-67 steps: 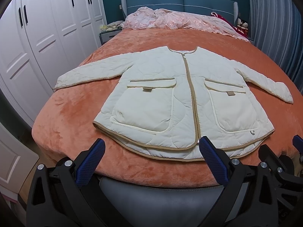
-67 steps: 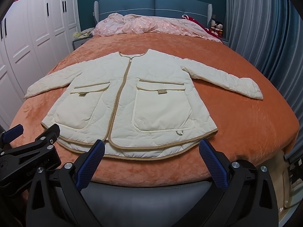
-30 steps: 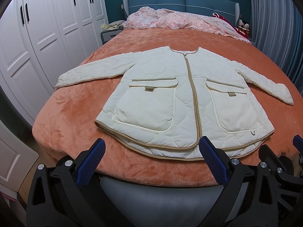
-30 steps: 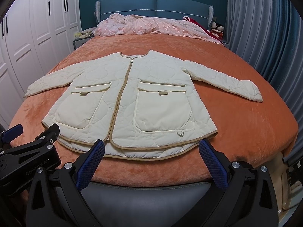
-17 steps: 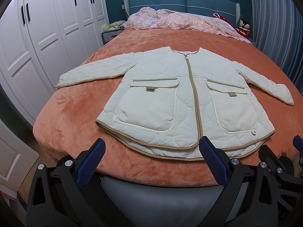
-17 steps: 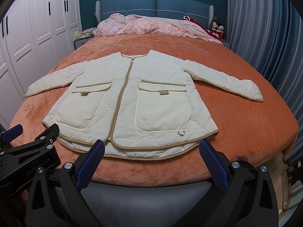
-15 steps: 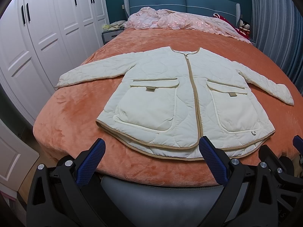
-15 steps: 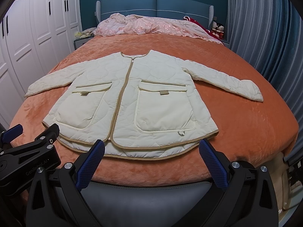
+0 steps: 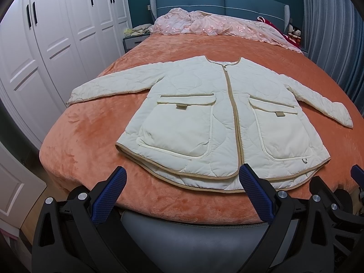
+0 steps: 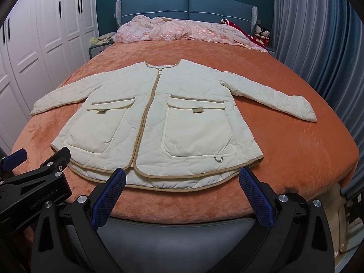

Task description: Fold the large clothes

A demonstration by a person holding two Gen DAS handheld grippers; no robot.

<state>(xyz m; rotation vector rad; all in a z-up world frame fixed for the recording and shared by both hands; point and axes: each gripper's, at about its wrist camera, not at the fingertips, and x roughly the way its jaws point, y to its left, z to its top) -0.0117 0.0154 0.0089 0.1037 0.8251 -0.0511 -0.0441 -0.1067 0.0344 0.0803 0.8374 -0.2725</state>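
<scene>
Fingers [image 9: 109,191] overlap jacket [image 9: 204,125] hem.

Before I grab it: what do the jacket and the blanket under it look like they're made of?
Jacket: likely padded synthetic shell, matte cream, judging by the wavy quilting stitches and puffy pockets, with tan woven-looking trim. Blanket: probably plush fleece, orange, with a soft sheen and brushed nap marks.

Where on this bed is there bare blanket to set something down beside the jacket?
Bare orange blanket lies below the jacket's right sleeve, and between the collar and the pink bedding. More lies under the left sleeve. The foot edge is tight: the hem nearly reaches it.
</scene>
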